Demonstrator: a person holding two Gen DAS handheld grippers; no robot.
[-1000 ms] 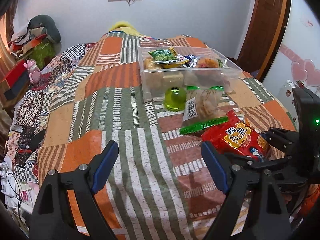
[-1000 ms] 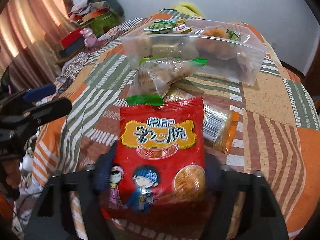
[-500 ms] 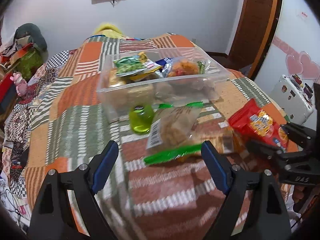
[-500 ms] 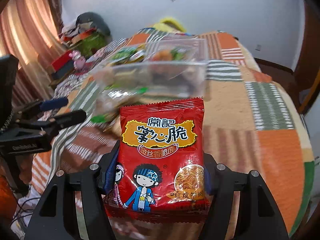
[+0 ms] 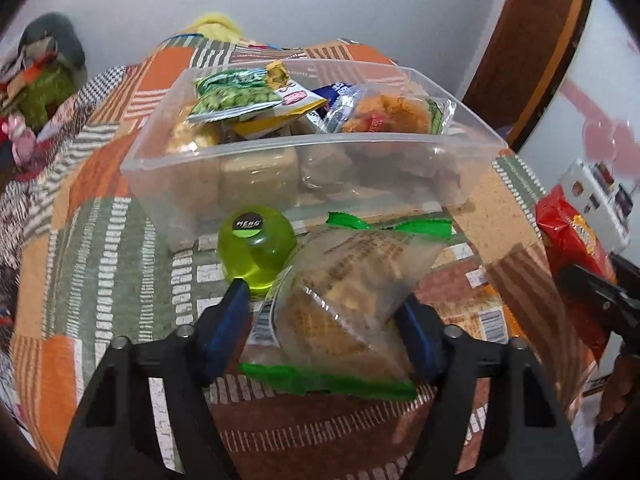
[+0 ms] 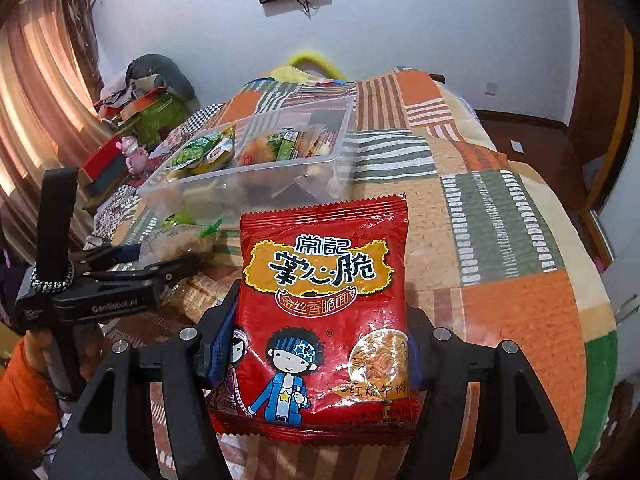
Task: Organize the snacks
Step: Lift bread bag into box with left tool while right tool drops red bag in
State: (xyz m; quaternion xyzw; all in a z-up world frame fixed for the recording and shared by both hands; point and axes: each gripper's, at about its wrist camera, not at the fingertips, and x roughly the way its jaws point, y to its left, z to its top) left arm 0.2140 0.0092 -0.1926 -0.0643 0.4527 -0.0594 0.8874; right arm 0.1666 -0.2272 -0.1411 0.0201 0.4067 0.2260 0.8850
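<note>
We saw the right gripper (image 6: 320, 344) pinching the red noodle snack packet (image 6: 324, 312) by its lower half, both pads pressed into the sides, packet upright and lifted off the patchwork bedspread (image 6: 500, 216), near the clear plastic bin (image 6: 256, 168) but not over it. We saw the left gripper (image 5: 326, 328) with its blue pads either side of the clear green-edged cracker bag (image 5: 348, 300), which lay on the bedspread just in front of the bin (image 5: 304, 168); pads looked to be touching the bag's sides, but we could not tell whether the jaws were really clamped or only straddling it. Green jelly cup (image 5: 258, 248) sat just beside the bag, against the bin's front wall. Bin already held a green pea packet (image 5: 232, 98) and other wrapped snacks.
</note>
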